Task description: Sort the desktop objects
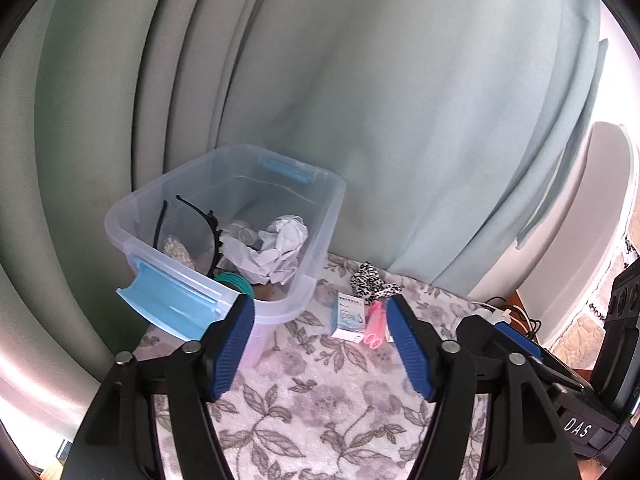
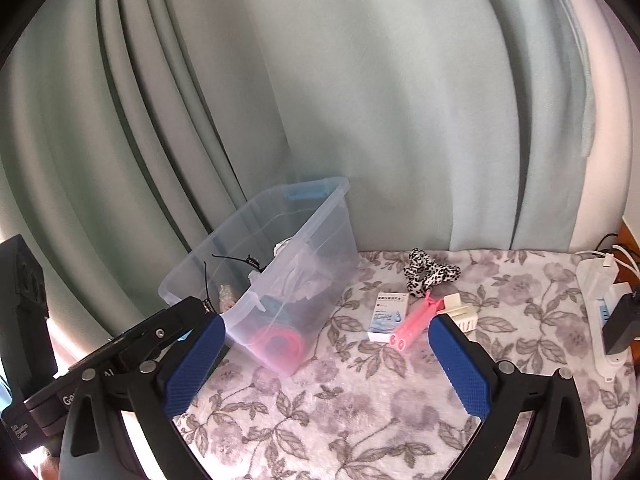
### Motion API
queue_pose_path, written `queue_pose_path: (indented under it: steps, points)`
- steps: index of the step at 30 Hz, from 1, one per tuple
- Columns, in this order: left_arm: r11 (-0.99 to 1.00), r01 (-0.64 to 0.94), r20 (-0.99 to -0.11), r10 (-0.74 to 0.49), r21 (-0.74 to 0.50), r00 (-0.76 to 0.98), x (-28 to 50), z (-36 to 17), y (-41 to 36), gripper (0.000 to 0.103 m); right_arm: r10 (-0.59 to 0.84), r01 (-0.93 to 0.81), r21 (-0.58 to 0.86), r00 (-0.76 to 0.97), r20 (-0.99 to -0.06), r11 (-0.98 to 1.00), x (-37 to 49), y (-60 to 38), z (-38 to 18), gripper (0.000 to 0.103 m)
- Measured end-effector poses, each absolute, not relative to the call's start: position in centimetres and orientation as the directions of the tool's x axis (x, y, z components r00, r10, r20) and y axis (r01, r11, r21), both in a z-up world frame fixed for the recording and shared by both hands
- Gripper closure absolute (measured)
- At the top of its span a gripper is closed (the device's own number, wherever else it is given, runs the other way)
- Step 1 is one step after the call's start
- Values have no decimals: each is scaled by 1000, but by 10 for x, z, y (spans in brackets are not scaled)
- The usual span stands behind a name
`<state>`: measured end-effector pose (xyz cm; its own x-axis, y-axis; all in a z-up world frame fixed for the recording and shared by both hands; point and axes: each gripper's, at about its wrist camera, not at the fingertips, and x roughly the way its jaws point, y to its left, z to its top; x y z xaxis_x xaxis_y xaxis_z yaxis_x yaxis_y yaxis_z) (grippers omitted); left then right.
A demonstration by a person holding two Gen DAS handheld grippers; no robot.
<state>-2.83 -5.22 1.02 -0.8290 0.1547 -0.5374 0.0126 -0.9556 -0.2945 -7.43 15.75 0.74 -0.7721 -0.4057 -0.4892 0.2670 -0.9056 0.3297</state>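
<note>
**Floral cloth half cleared: bin holds some items, four lie beside it**

Floral-printed cloth covers the table, with pale green curtains hanging along its far edge. A clear plastic bin with blue latches stands at the far left of the table, open-topped. Inside it, the left wrist view shows crumpled white paper, a black headband, a string of pale beads and a teal ring; the right wrist view shows, through the bin's wall, a pink ring low inside.

Just right of the bin, near the far edge, four things lie on the cloth: a white-and-blue box, a leopard-print hair tie behind it, a pink tube-like item touching the box's right side, and a cream clip beside that. The pink item's long axis runs from near-left to far-right in the right wrist view.

Both grippers hover above the cloth, wide apart and holding nothing. The right gripper faces the loose group almost straight ahead and looks the nearer; the left gripper sits closer to the bin. Only the right wrist view shows the cream clip whole and a white power strip at the right edge.
</note>
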Motion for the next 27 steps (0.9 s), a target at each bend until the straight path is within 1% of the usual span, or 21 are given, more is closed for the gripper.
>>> queue_pose_path:
  steps: [8, 13, 18, 23, 27]
  points:
    - [-960, -10, -543, 166, -280, -823, -29, 10, -33, 29, -393, 249, 340, -789, -472, -907, -66, 176, 8, 0]
    - [-957, -23, -549, 185, -289, -815, -30, 7, -22, 22, -392, 240, 354, -795, -463, -904, -64, 188, 6, 0]
    - [-955, -41, -549, 203, -293, -811, -30, 6, -11, 21, -381, 226, 360, -807, -451, -905, -60, 201, 4, 0]
    - [-951, -77, -528, 233, -300, -817, -29, 4, -1, 21, -377, 218, 365, -810, -449, -905, -57, 211, 2, 0]
    - [-957, -89, -524, 228, -277, -821, -30, 2, 8, 21, -372, 212, 364, -809, -455, -907, -56, 218, -1, 0]
